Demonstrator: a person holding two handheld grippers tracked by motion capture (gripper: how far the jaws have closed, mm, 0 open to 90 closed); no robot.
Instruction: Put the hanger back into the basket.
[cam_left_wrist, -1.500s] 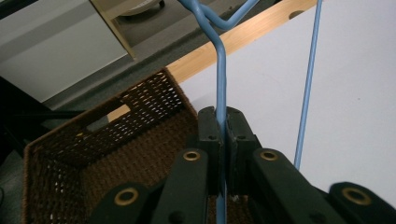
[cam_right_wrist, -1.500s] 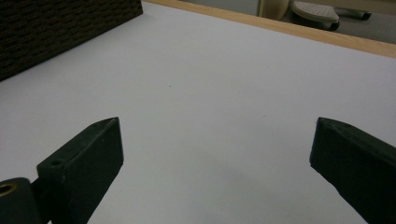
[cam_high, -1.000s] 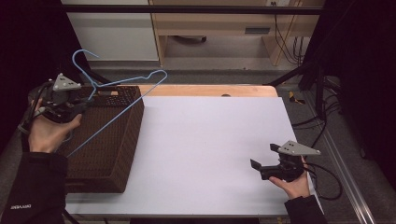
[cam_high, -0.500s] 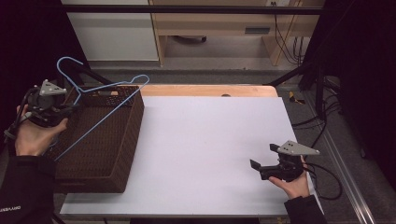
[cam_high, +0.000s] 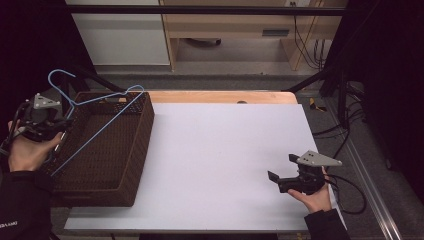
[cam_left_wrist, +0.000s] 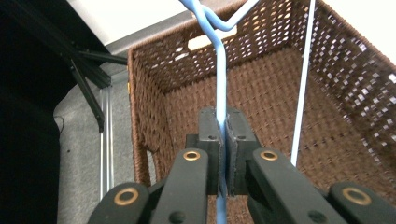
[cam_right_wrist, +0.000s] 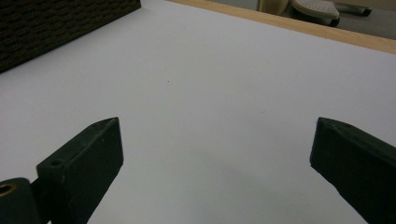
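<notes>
Left tool (cam_high: 56, 127), at the left edge of the worktop (cam_high: 225, 150), clenched on the lower wire of a light-blue wire coat hanger (cam_high: 95, 112), which is held tilted above the open brown wicker basket (cam_high: 127, 165); the hook points up and away. The step appears to be carrying the hanger at the basket; whether in or out cannot be told. The next move calls for keeping the thin, springy wire clear of the coarse woven rim. Right tool (cam_high: 282, 179) rests released, jaws wide apart, low over the smooth white worktop.
</notes>
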